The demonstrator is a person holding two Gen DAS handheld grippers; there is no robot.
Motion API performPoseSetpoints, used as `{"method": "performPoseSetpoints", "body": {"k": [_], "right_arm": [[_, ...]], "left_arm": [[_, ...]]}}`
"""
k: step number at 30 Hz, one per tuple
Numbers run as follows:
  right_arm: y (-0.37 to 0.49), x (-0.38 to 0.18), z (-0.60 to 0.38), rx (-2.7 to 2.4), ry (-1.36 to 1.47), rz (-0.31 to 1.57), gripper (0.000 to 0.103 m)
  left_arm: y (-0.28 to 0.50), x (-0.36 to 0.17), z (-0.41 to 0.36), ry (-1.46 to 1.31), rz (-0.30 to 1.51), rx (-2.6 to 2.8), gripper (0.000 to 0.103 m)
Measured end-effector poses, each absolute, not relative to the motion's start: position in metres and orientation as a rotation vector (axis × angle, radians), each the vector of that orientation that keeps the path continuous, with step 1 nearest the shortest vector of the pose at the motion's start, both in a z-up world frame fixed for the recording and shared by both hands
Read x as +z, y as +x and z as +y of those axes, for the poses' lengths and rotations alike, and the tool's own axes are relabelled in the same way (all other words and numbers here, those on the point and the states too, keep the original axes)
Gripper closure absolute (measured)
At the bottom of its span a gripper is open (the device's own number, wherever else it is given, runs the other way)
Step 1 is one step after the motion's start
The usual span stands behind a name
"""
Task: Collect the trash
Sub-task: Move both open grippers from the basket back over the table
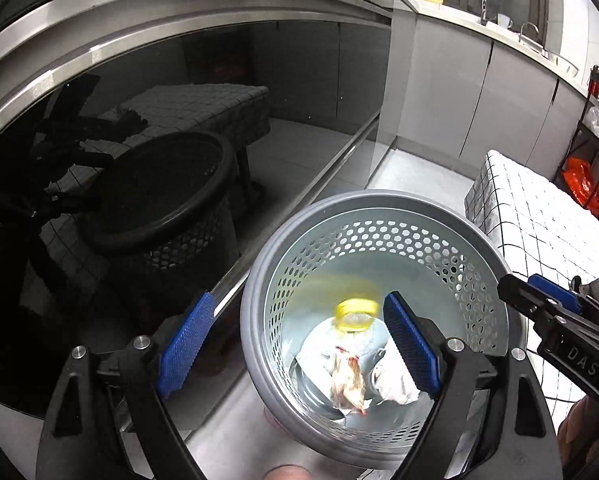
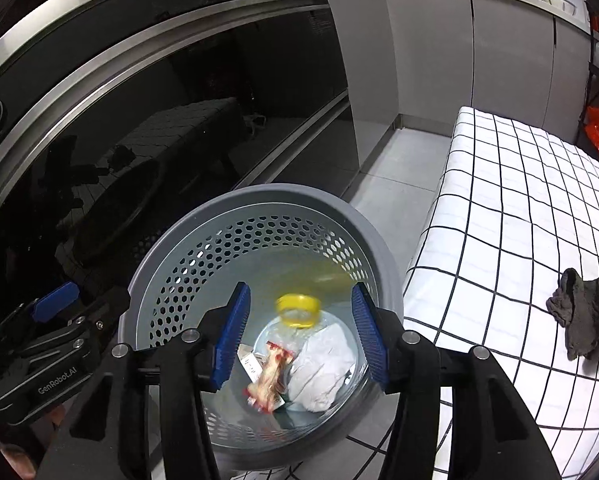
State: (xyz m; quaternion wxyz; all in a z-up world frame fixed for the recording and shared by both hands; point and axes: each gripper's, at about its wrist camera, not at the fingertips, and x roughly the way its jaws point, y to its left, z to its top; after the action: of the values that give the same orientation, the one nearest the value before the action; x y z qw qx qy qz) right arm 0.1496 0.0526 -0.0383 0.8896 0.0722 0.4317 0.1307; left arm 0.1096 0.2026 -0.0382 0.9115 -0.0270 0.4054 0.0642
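Both the left gripper and the right gripper stood spread, empty, ribbed blue pads. The clear, yellow-capped bottle blurred inside the perforated grey basket, above crumpled tissue.

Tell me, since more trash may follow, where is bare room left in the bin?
Bin: free along the perforated far wall behind the yellow-capped bottle. Crowded toward the near side, where the wrapper and white wad lie.
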Motion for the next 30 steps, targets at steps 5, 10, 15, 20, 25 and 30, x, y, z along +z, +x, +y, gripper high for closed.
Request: {"method": "performPoseSetpoints", "body": {"k": [5, 10, 15, 20, 25, 30], "right_arm": [[0.144, -0.038, 0.048, 0.263, 0.152, 0.895, 0.052], [0.139, -0.036, 0.04, 0.249, 0.16, 0.891, 0.052], [0.129, -0.034, 0.027, 0.227, 0.169, 0.883, 0.052], [0.117, -0.031, 0.009, 0.196, 0.181, 0.875, 0.052], [0.102, -0.028, -0.014, 0.158, 0.195, 0.87, 0.052], [0.087, -0.026, -0.042, 0.114, 0.21, 0.861, 0.052]], "left_arm": [[0.108, -0.036, 0.199, -0.053, 0.829, 0.126, 0.018], [0.105, -0.033, 0.193, -0.047, 0.818, 0.115, 0.018], [0.102, -0.031, 0.185, -0.041, 0.812, 0.095, 0.018], [0.097, -0.028, 0.168, -0.02, 0.803, 0.057, 0.018], [0.092, -0.03, 0.151, -0.003, 0.806, 0.025, 0.018], [0.085, -0.032, 0.129, 0.021, 0.802, -0.015, 0.018]]}}
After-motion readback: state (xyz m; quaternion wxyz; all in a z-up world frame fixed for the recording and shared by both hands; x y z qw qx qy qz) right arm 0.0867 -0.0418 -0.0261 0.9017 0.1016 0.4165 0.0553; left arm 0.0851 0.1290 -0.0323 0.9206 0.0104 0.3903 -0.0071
